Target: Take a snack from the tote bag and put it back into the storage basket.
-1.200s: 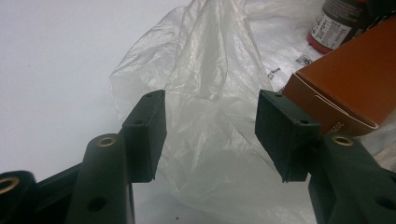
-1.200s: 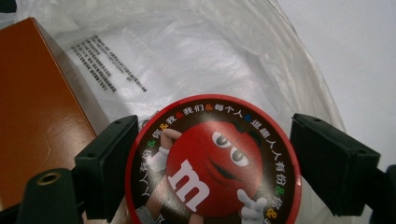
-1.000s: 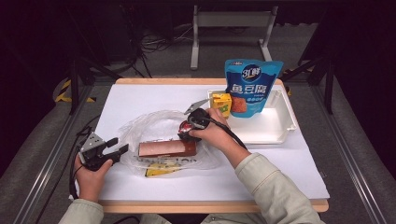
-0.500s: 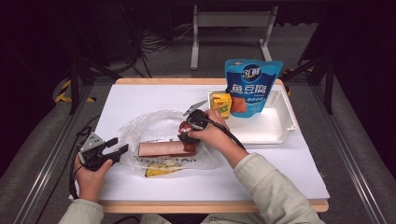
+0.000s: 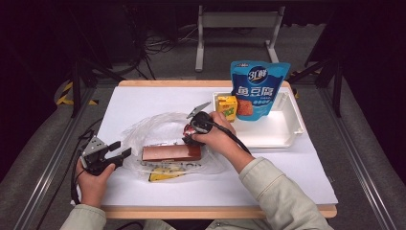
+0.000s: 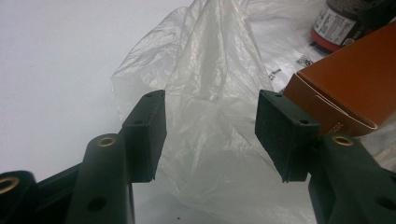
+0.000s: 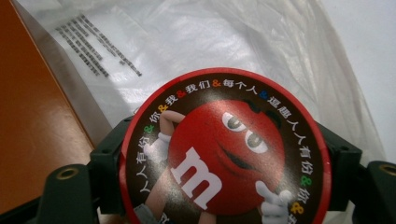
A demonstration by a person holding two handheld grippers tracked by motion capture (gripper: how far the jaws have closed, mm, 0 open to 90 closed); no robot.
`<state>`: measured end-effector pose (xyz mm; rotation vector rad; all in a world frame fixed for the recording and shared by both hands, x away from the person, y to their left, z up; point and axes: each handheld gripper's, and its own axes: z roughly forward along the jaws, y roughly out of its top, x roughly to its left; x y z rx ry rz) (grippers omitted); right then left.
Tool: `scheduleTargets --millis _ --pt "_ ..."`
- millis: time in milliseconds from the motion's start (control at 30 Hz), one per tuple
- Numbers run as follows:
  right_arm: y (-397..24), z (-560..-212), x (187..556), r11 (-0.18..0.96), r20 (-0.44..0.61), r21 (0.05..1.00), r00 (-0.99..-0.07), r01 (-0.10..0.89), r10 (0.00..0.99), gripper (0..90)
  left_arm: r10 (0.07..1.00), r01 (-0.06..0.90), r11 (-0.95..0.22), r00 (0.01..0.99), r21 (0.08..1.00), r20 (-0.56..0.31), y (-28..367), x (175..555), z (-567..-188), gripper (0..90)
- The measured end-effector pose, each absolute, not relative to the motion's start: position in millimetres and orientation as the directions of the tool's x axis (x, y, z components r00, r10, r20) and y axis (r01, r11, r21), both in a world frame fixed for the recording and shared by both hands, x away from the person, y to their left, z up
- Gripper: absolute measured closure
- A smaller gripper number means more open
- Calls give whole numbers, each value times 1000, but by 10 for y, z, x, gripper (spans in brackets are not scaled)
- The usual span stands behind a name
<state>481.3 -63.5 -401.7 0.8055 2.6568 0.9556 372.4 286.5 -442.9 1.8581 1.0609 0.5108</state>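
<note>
A round candy tub with a red cartoon lid (image 7: 224, 149) sits between the jaws of my right gripper (image 7: 224, 168), which have just been closing on its sides. In the high view that gripper (image 5: 189, 136) holds the tub (image 5: 187, 130) low over a clear plastic bag (image 5: 148, 127), at the right end of an orange-brown box (image 5: 171, 153). My left gripper (image 5: 122, 149) rests at the bag's left edge. Its jaws stand open (image 6: 210, 130), with only the crumpled bag (image 6: 210, 70) beyond them and the box (image 6: 355, 88) to the right.
A white tray (image 5: 287, 139) at the back right holds an upright blue pouch (image 5: 257, 88) and a small yellow carton (image 5: 227, 106). A yellow packet (image 5: 163, 175) lies under the bag near the front. The table carries a white sheet.
</note>
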Motion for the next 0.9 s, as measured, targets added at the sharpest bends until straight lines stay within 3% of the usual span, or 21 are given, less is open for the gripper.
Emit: scheduleTargets --millis 900 --pt "-623 -3505 4707 598 -3 706 -843 379 538 252 838 457 -215 540 863 -77 2873 3719 -4423 440"
